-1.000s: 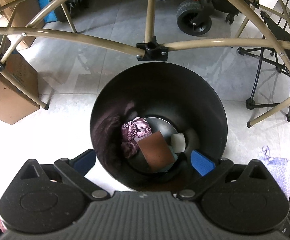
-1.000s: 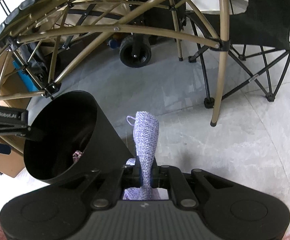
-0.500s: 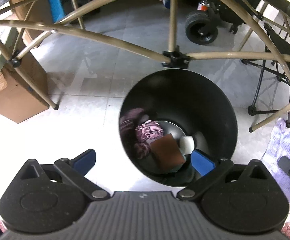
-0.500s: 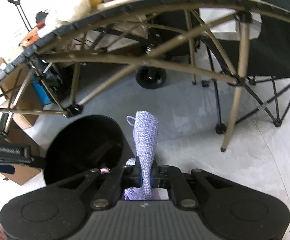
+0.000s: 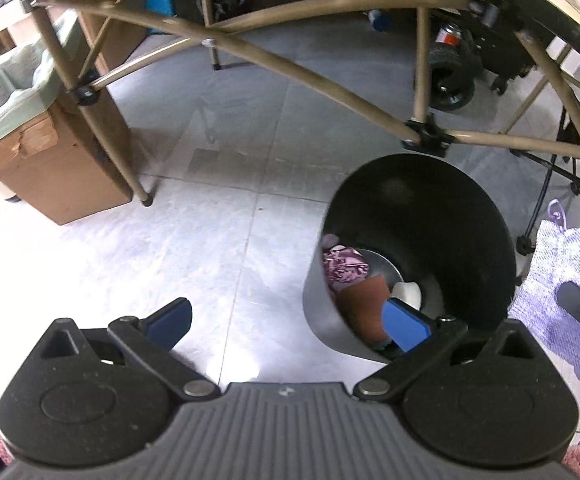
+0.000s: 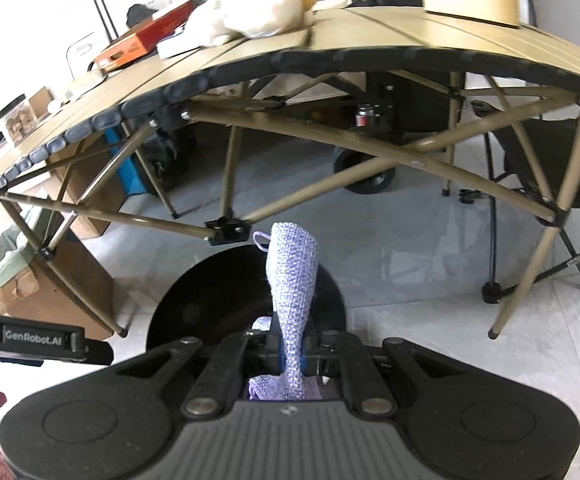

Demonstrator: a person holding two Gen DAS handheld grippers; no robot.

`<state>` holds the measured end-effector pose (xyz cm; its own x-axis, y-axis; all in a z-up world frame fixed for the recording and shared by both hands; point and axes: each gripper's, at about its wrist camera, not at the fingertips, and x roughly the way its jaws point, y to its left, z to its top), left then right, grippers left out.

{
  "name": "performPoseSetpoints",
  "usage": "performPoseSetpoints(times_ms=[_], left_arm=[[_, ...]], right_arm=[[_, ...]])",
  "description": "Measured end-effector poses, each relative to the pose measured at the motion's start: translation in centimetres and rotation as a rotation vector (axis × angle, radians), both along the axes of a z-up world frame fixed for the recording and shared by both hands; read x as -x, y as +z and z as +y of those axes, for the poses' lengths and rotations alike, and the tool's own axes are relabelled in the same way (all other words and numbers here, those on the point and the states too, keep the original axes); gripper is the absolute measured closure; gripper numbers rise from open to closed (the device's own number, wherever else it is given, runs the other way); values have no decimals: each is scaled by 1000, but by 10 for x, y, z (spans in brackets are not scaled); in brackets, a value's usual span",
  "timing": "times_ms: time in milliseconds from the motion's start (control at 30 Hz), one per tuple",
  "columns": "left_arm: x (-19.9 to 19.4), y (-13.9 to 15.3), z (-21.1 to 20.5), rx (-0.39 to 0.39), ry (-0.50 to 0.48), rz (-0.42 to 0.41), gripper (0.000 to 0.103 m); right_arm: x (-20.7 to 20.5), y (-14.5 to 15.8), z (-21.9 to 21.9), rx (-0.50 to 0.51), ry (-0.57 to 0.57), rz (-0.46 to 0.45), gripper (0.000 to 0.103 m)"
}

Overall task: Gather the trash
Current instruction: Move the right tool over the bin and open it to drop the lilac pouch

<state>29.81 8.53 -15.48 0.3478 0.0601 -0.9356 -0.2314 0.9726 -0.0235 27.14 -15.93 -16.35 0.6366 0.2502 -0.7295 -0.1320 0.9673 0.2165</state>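
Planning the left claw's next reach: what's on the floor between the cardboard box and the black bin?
Only bare grey floor tile and one tan table leg beside the cardboard box; nothing near the black bin, per the left wrist view.

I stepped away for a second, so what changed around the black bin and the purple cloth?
Both views pulled up and back: the black bin slid right in the left view, and the tabletop came into the right view. The right hand-held gripper stays shut on the purple cloth; the left hand-held gripper stays open, and the bin's contents are unchanged.
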Motion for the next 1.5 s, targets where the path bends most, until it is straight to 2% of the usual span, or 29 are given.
performPoseSetpoints(times_ms=[467, 800, 1167, 1267, 1300, 1333, 1400, 1500], left_arm=[[13, -5, 51, 20, 77, 7, 0], [16, -8, 60, 32, 84, 11, 0], [17, -11, 64, 36, 83, 18, 0], [17, -11, 64, 36, 83, 17, 0], [17, -11, 63, 35, 83, 18, 0], [17, -11, 63, 35, 84, 18, 0], [17, -11, 63, 33, 84, 18, 0], [16, -11, 62, 31, 82, 18, 0]], right_arm=[[-29, -10, 65, 62, 96, 65, 97], [-46, -32, 88, 115, 110, 148, 97], [-49, -42, 98, 129, 124, 178, 94], [-50, -43, 96, 133, 116, 193, 78], [-50, -43, 96, 131, 110, 195, 60], [-50, -43, 95, 130, 101, 193, 37], [-50, -42, 92, 150, 79, 188, 12], [-51, -41, 89, 169, 64, 187, 4]])
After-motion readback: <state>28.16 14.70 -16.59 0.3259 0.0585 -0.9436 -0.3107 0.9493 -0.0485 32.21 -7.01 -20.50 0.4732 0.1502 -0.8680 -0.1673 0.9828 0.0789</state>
